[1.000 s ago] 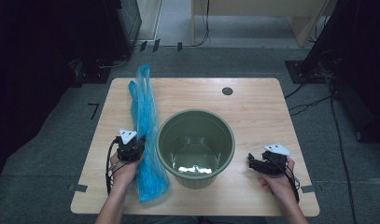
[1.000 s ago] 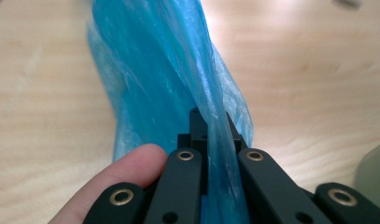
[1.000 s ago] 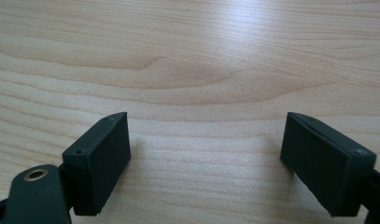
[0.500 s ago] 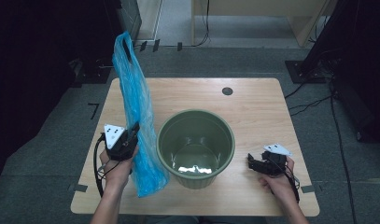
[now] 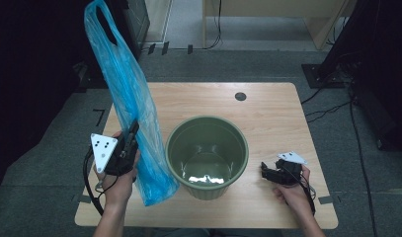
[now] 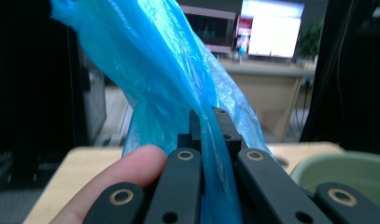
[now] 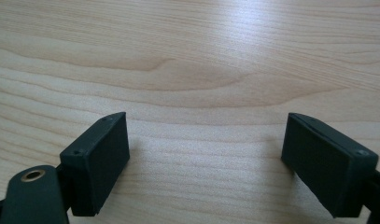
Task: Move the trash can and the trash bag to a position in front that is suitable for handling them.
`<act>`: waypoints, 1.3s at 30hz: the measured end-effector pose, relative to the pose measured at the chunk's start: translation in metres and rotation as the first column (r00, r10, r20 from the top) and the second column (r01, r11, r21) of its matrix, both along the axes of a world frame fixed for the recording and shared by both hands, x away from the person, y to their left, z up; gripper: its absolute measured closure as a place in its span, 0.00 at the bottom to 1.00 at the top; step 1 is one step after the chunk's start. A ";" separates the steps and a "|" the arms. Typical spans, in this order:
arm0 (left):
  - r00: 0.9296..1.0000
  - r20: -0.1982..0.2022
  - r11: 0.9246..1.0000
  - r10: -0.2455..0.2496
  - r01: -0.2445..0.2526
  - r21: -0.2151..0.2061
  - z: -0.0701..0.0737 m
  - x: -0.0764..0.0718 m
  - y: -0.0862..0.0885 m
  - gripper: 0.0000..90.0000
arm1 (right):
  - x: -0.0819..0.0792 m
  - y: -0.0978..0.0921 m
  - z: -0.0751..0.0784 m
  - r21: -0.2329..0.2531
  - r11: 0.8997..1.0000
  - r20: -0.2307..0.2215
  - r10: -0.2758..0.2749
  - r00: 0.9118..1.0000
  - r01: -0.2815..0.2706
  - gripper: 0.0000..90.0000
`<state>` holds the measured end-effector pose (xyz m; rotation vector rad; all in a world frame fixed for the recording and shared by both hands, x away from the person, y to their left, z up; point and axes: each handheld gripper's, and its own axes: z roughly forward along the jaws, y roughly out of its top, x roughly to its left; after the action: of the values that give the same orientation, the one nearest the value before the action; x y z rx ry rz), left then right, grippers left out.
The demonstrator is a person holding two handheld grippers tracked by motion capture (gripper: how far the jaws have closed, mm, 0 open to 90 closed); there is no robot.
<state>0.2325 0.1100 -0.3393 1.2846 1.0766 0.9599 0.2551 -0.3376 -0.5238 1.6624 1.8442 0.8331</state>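
A long blue plastic bag [image 5: 129, 103] stands lifted off the wooden table [image 5: 267, 113], its handle loop high at the upper left and its lower end near the table's front. My left gripper [image 5: 132, 133] is shut on the bag's middle; in the left gripper view the blue film [image 6: 178, 79] is pinched between the black jaws of the left gripper [image 6: 211, 126]. A green bucket [image 5: 207, 155] sits mid-table just right of the bag. My right gripper [image 5: 264, 170] rests low on the table right of the bucket, and the right gripper [image 7: 204, 149] is open over bare wood.
A round cable hole [image 5: 240, 96] sits in the table's far side. Dark equipment stands left and right of the table, with cables on the grey floor [image 5: 366, 163]. A wooden desk [image 5: 267, 15] stands beyond.
My left gripper has raised the blue bag from lying flat on the table to standing nearly upright, and the hand has tilted. The right gripper has stayed put.
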 end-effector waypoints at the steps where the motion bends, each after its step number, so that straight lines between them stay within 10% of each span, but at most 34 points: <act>1: 1.000 0.014 1.000 0.005 -0.005 -0.008 0.001 -0.002 0.000 1.00 | 0.000 0.000 0.000 -0.001 1.000 0.000 0.001 1.000 -0.001 0.16; 14: 0.982 0.169 0.989 0.079 -0.056 -0.137 0.022 -0.017 -0.003 1.00 | 0.000 0.000 0.000 -0.001 1.000 -0.002 0.001 1.000 -0.001 0.16; 31: 0.939 0.344 0.992 -0.025 0.066 -0.106 0.086 -0.030 -0.054 1.00 | 0.000 0.000 0.000 -0.004 1.000 0.002 0.006 1.000 -0.006 0.17; 39: 0.920 0.389 0.985 -0.041 0.101 -0.137 0.077 -0.020 -0.078 1.00 | 0.000 0.000 0.000 -0.003 1.000 0.002 0.006 1.000 -0.006 0.17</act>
<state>0.2124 0.0318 -0.2624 0.9500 0.7745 1.0025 0.2554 -0.3374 -0.5239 1.6544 1.8494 0.8333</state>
